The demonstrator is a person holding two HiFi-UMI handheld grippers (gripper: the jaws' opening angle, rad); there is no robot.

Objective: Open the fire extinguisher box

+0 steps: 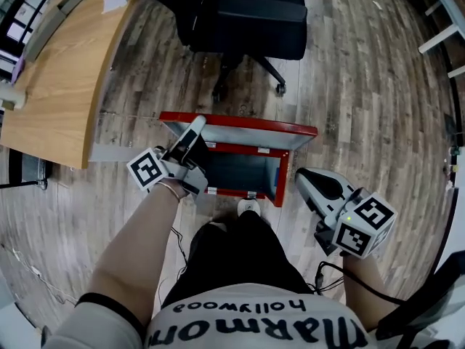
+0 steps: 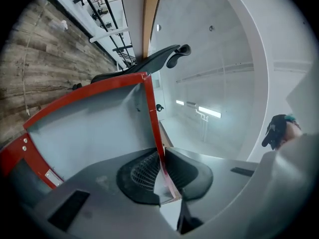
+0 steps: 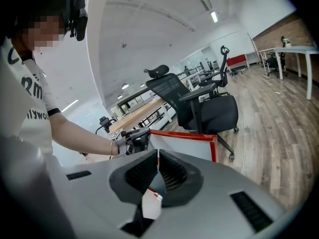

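Observation:
The red fire extinguisher box [image 1: 279, 184] lies on the wooden floor in front of the person's feet, and its dark inside shows. Its red-framed lid [image 1: 247, 133] stands raised at the far side, grey face toward me. My left gripper [image 1: 195, 133] is shut on the lid's near left edge. In the left gripper view the thin red rim [image 2: 151, 113] runs straight between the two black pads [image 2: 142, 171]. My right gripper [image 1: 309, 180] hovers just right of the box, touching nothing. In the right gripper view its pads [image 3: 172, 172] meet with nothing between them, and the lid [image 3: 187, 146] lies ahead.
A black office chair [image 1: 251, 20] stands just beyond the box. A curved wooden desk [image 1: 58, 71] fills the upper left. White table legs [image 1: 439, 38] are at the far right. The person's shoe [image 1: 248, 208] rests against the box's near edge.

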